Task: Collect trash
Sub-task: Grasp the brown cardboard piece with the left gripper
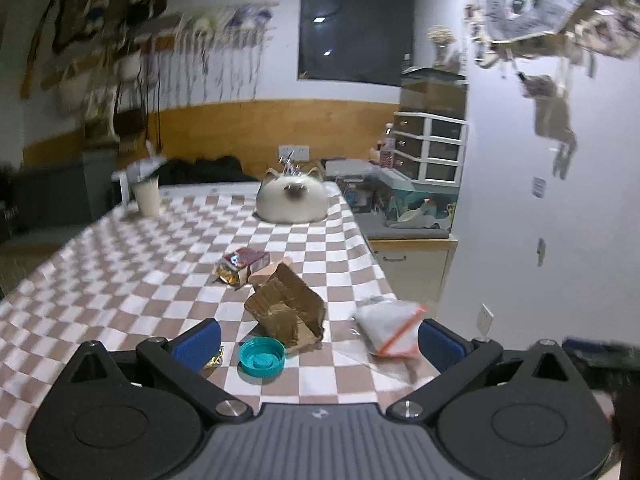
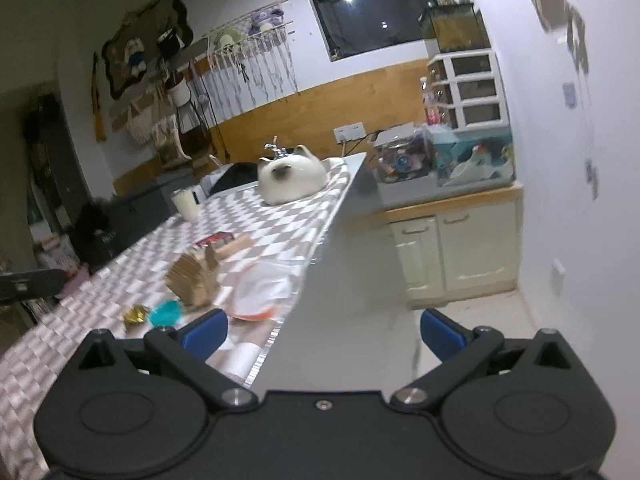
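Observation:
Trash lies on the checkered tablecloth (image 1: 120, 280): a teal bottle cap (image 1: 262, 358), torn brown cardboard (image 1: 288, 308), a clear plastic bag with an orange strip (image 1: 390, 328), a red-gold snack wrapper (image 1: 240, 266) and a small gold foil scrap (image 1: 214, 360). My left gripper (image 1: 318, 340) is open just behind the cap and cardboard, nothing between its fingers. My right gripper (image 2: 324, 330) is open at the table's right edge, hanging over the edge and floor. In the right wrist view the cardboard (image 2: 196, 278), cap (image 2: 166, 312), foil (image 2: 135, 314) and bag (image 2: 260, 290) lie left of it.
A white cat-shaped dish (image 1: 292, 200) and a cream cup (image 1: 147, 196) stand at the table's far end. A low cabinet (image 2: 452, 248) with boxes and a drawer unit (image 2: 472, 88) stands against the right wall. The floor (image 2: 472, 320) is to the right of the table.

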